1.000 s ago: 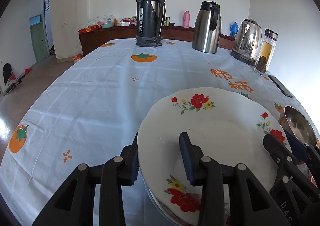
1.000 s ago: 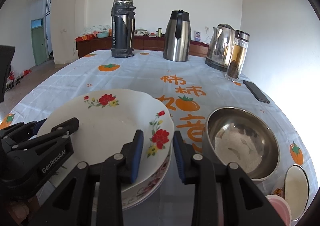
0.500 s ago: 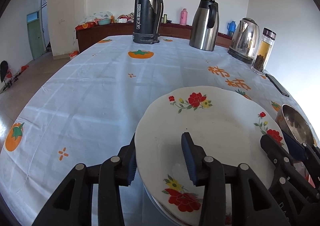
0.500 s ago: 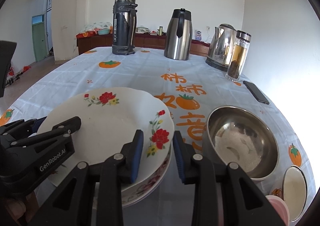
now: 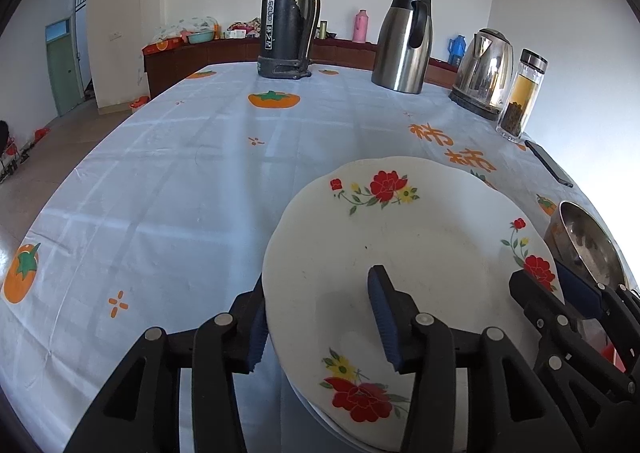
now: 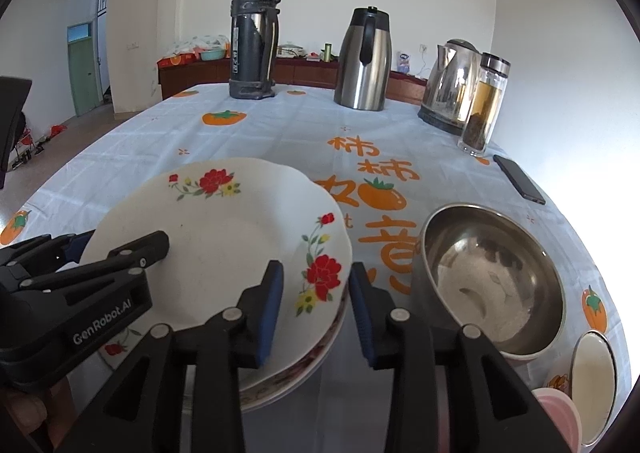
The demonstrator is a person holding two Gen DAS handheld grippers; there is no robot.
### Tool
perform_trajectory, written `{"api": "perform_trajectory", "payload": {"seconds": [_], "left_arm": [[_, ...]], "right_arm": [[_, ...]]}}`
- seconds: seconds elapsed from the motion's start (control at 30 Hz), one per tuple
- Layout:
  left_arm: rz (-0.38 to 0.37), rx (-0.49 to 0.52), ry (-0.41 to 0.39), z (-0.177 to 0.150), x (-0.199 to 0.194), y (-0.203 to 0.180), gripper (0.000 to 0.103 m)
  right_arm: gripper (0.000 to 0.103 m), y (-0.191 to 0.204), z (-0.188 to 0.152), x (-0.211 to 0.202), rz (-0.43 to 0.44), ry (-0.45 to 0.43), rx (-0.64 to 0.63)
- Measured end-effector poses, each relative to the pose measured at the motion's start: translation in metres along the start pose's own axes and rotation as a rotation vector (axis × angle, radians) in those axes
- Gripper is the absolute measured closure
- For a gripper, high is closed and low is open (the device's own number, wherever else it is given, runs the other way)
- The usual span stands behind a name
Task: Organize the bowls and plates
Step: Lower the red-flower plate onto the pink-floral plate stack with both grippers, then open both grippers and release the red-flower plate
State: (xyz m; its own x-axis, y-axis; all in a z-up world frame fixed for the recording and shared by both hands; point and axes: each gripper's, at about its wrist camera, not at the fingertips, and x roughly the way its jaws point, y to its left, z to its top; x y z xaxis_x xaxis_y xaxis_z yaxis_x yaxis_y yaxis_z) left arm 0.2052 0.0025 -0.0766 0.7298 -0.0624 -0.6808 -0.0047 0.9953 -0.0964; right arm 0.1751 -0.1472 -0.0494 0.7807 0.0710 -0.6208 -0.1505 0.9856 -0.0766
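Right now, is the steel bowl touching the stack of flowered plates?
Apart. The right wrist view shows it: a strip of printed tablecloth lies bare between the steel bowl and the rim of the flowered plates.

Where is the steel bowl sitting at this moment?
In the right wrist view the steel bowl stands on the tablecloth at lower right, just right of the floral plate stack and this side of the dark phone.

Bright daylight floods in from the right, blowing out that edge of both views. Fisheye bending curves the bench (image 5: 168, 189); black vignette fills the corners. Focus is sharp.
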Motion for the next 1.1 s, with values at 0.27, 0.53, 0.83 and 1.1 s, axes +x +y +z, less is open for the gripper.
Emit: {"api": "perform_trajectory", "payload": {"seconds": [0.27,0.53,0.83,1.1], "left_arm": [[-0.013,0.008,-0.005,-0.001,-0.002,0.000,0.047],[-0.016,0.013,0.000,-0.003,-0.003,0.000,0.047],[-0.019,0.041,-0.001,-0.004,-0.004,-0.004,0.036],[-0.048,0.000,-0.041,-0.005,-0.012,0.006,0.036]], "right_arm": [[0.063,0.004,-0.001,0.001,0.000,0.006,-0.029],[0.064,0.006,-0.002,-0.001,0.000,0.008,-0.041],[0.064,0.007,-0.003,-0.003,0.001,0.002,-0.046],[0.065,0.020,-0.006,-0.014,-0.022,-0.049,-0.113]]}}
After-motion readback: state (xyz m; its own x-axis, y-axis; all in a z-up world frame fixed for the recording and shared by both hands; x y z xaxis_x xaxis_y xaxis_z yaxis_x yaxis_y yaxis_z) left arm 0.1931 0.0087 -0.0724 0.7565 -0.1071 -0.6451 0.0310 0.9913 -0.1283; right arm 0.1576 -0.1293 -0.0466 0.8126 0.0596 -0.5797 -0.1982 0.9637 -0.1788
